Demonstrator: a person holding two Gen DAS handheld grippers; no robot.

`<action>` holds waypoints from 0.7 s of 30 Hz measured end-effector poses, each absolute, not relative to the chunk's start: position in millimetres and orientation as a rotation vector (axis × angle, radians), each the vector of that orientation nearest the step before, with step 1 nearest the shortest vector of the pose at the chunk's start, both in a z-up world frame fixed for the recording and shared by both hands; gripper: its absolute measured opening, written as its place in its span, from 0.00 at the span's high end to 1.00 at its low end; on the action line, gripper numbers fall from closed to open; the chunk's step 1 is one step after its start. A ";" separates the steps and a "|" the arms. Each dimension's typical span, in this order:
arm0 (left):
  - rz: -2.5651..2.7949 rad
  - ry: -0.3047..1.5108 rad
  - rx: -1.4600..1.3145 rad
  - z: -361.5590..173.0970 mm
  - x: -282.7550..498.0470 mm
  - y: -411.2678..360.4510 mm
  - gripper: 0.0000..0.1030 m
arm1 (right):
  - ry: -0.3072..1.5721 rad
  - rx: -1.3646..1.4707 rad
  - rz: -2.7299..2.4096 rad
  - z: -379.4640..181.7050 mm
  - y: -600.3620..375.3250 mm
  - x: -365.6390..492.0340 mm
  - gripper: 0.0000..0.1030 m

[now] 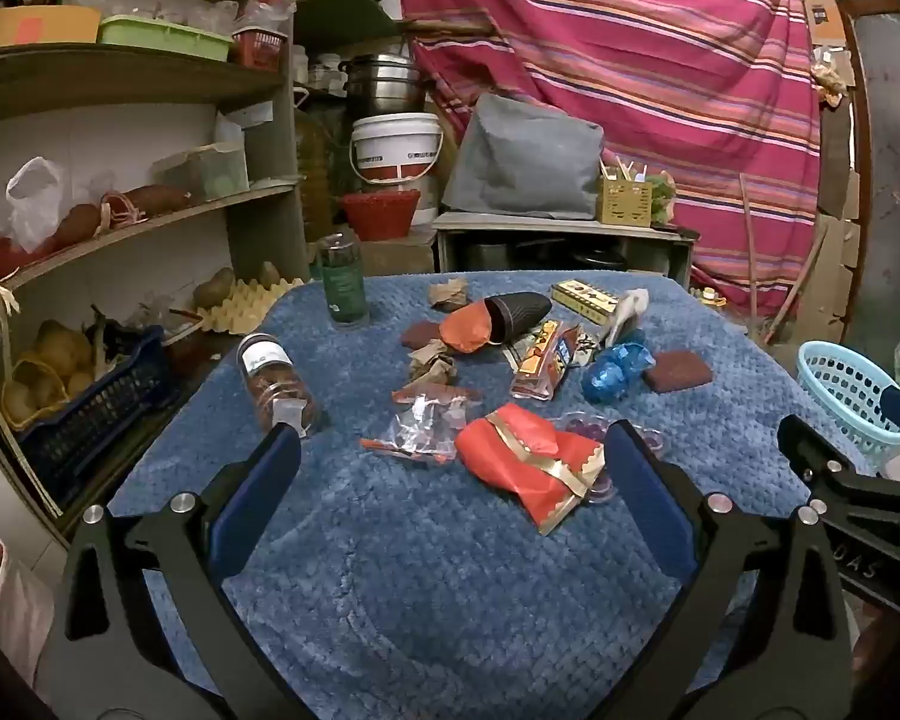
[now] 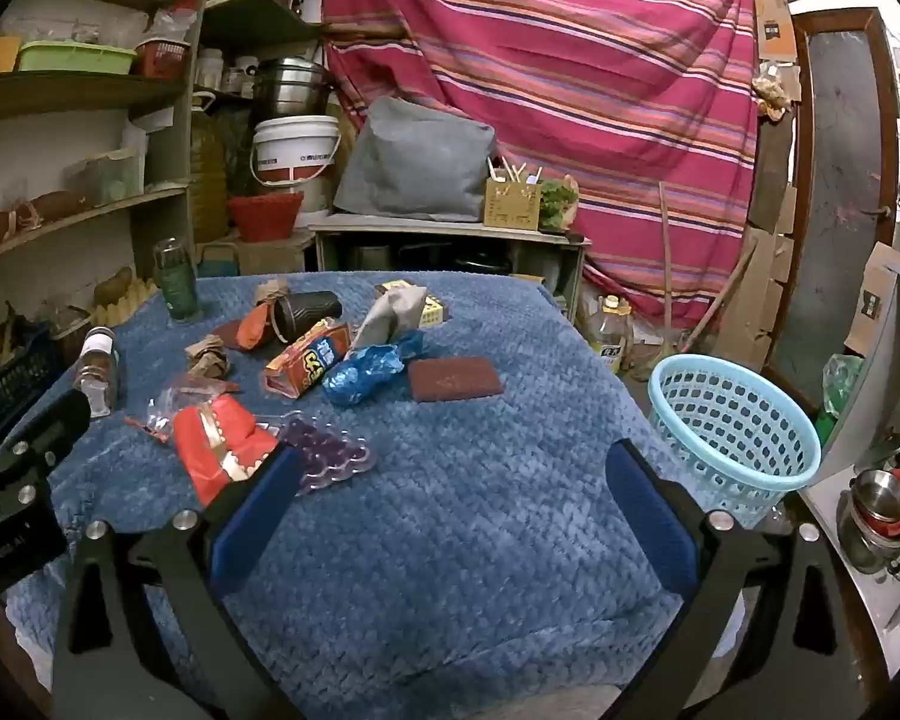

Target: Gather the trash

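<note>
Trash lies scattered on a blue-covered table (image 1: 450, 570): a red and gold wrapper (image 1: 525, 459), a clear plastic wrapper (image 1: 420, 432), a crumpled blue bag (image 1: 615, 369), an orange snack packet (image 1: 540, 366) and brown paper scraps (image 1: 432, 360). My left gripper (image 1: 453, 450) stands open just short of the red wrapper, nothing between its fingers. My right gripper (image 2: 453, 468) is open over bare cloth, right of the red and gold wrapper (image 2: 219, 444) and a purple blister tray (image 2: 324, 456). A light blue basket (image 2: 732, 438) stands off the table's right edge.
Two jars stand at the table's left, a green one (image 1: 343, 282) and a spice jar (image 1: 276, 381). A black cup (image 1: 519, 312) lies on its side beside brown pads (image 1: 678, 371). Shelves (image 1: 120, 228) fill the left; a striped cloth (image 1: 630, 60) hangs behind.
</note>
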State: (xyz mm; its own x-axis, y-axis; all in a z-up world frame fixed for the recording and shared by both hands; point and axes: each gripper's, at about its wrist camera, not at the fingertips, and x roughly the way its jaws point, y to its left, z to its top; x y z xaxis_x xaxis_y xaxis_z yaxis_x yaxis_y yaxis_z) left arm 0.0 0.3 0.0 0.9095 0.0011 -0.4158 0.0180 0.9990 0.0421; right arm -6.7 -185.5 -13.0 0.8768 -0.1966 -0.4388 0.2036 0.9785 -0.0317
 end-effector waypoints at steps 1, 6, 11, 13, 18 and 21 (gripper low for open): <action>-0.006 0.429 0.048 -0.3 0.3 0.2 0.05 | 0.455 0.015 -0.211 -12.3 -185.8 -7.0 0.04; -0.011 0.439 0.043 -2.0 3.3 1.4 0.05 | 0.450 0.011 -0.209 -9.0 -186.1 -8.5 0.04; -0.005 0.436 0.047 0.9 -0.9 -2.1 0.05 | 0.456 0.014 -0.209 -14.9 -184.1 -5.5 0.04; -0.006 0.440 0.045 0.7 0.1 -2.1 0.05 | 0.457 0.010 -0.212 -17.2 -181.2 -4.1 0.04; -0.012 0.431 0.046 0.7 -2.3 1.8 0.05 | 0.459 0.024 -0.205 -15.1 -186.7 -6.7 0.04; -0.009 0.429 0.048 1.0 -3.3 3.4 0.05 | 0.457 0.024 -0.207 -14.7 -187.1 -6.3 0.04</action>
